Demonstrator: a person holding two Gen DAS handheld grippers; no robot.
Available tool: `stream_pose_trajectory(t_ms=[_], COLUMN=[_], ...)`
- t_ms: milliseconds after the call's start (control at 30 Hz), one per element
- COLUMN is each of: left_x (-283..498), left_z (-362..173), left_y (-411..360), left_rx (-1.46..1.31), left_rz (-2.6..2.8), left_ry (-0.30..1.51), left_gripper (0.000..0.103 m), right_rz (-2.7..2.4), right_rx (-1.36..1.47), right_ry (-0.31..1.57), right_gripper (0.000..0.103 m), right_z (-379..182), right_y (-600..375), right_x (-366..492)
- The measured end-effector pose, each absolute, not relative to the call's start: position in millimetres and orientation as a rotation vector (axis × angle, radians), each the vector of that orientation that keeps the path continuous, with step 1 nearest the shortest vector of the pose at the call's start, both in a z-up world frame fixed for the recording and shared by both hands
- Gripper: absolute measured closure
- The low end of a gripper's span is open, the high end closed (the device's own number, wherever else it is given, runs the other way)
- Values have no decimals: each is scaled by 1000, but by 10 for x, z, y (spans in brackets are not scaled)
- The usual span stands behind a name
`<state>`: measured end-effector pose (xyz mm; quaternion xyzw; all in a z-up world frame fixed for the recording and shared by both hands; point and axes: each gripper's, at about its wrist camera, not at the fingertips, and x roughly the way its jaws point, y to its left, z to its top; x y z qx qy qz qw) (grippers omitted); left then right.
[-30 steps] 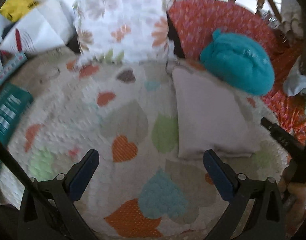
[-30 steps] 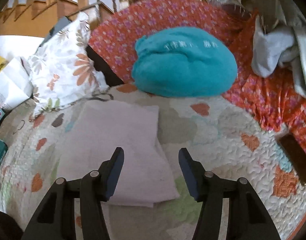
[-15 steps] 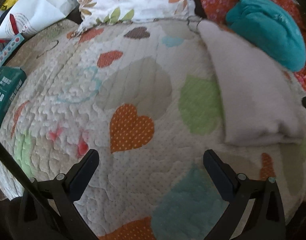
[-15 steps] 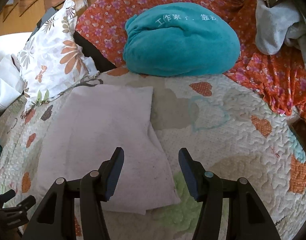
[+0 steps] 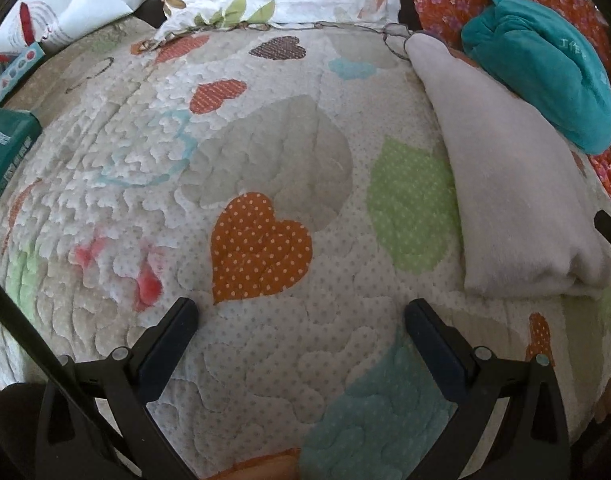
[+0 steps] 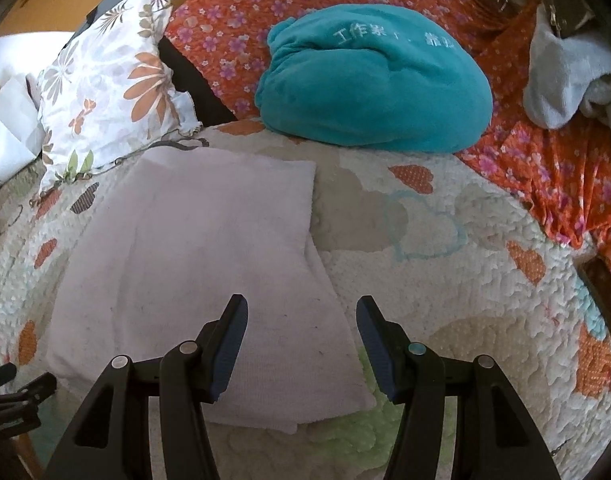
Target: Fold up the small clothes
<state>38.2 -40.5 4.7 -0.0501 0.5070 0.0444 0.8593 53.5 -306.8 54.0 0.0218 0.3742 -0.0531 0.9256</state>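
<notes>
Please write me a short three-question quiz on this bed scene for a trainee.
1. True or false: the right gripper is clamped on the pale folded cloth.
2. What lies beyond the far edge of the cloth, on the orange floral cover? A) a teal plush bundle B) a shoe C) a book
3. On which side of the left gripper does the folded cloth lie in its own view?

Key
1. False: its jaws stand open above the cloth's near right corner.
2. A, the teal plush bundle.
3. To its right, on the heart-patterned quilt; the jaws are open over bare quilt.
</notes>
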Motion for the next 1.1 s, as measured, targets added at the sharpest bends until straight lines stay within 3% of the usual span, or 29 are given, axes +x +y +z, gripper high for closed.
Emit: stream_pose_trajectory(t_ms=[200, 500, 667, 800, 933, 1100], left_x=[432, -76, -176, -202, -260, -300], left_z=[146, 793, 965, 1050, 1124, 1190], left_y=[-406, -456, -301, -157, -45, -54], left_rx=[-109, -61, -84, -104, -117, -105], left_rz=[91, 86, 95, 112, 144, 156], left_ry=[1152, 949, 897, 880, 844, 815], left_gripper=[0, 0, 0, 0, 0, 0], right_rz=[-131, -110, 154, 350, 378, 484], right_rx=[-14, -14, 93, 171, 225, 271], right_ry=[727, 700, 731, 865, 1002, 969], right_gripper=[42, 42, 59, 62, 57, 53], right_z=[561, 705, 936, 808, 416, 615], right_y=[-2942, -2816, -2499, -2097, -1846, -1935], right_x=[407, 117, 294, 706, 1090, 975])
